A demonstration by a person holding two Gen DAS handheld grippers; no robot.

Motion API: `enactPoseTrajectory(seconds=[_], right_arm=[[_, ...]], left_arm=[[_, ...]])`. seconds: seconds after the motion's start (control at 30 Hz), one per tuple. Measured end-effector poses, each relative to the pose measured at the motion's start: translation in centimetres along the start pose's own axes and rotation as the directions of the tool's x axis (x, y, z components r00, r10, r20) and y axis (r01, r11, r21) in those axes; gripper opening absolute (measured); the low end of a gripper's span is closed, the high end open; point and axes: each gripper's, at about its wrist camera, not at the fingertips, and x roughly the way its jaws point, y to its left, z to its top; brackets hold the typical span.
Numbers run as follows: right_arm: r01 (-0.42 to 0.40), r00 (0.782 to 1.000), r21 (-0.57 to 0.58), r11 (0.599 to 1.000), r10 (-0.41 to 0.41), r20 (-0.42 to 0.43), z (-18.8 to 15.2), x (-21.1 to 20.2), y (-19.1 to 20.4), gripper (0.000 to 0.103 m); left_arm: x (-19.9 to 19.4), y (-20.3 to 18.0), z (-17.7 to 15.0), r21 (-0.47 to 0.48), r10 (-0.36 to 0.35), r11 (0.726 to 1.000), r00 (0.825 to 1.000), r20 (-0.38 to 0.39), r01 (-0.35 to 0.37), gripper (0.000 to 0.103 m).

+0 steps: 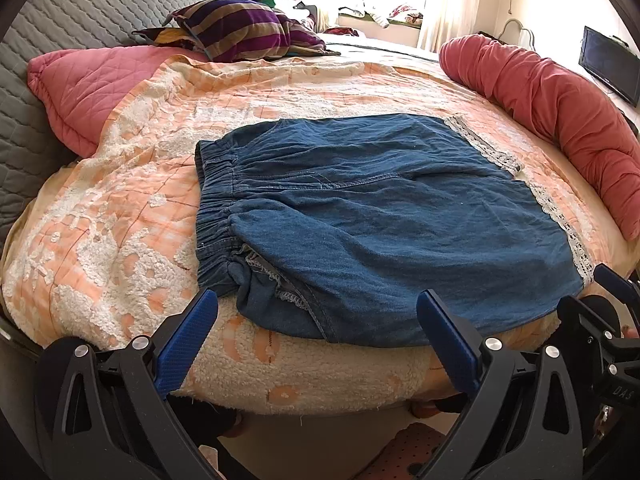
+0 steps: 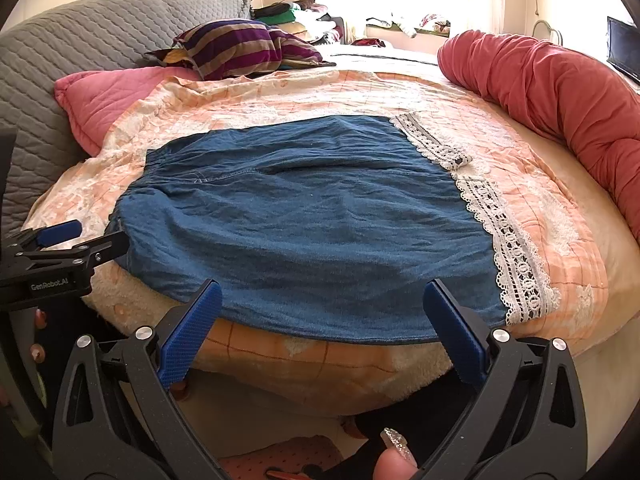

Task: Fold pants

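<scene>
Blue denim pants (image 1: 376, 216) with an elastic waistband (image 1: 214, 208) at the left and white lace hems (image 1: 556, 216) at the right lie folded on the bed. In the right wrist view the pants (image 2: 304, 232) spread across the middle, with the lace hem (image 2: 508, 240) at the right. My left gripper (image 1: 318, 308) is open and empty, at the pants' near edge by the waistband end. My right gripper (image 2: 322, 300) is open and empty, at the near edge closer to the hems. The left gripper also shows in the right wrist view (image 2: 84, 236).
The pants rest on an orange and white quilt (image 1: 120, 208). A pink pillow (image 1: 88, 92) and grey quilted headboard (image 1: 52, 40) are at the left. A striped pillow (image 1: 240, 28) lies at the back. A red rolled blanket (image 1: 560, 112) lines the right side. The bed's near edge drops to the floor.
</scene>
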Motion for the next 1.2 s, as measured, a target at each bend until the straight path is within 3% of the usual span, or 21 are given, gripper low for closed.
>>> enactPoseTrajectory(seconds=[0.67, 1.2], right_arm=[[-0.006, 1.0, -0.02, 1.0, 0.006, -0.003, 1.1, 1.1, 0.5, 0.095], [-0.043, 0.999, -0.068, 0.997, 0.042, -0.018, 6.1, 5.6, 1.3, 0.095]], left_arm=[[1.2, 0.0, 1.0, 0.005, -0.017, 1.0, 1.0, -0.009, 0.017, 0.099], [4.8, 2.6, 5.4, -0.013, -0.025, 1.0, 0.999, -0.023, 0.024, 0.099]])
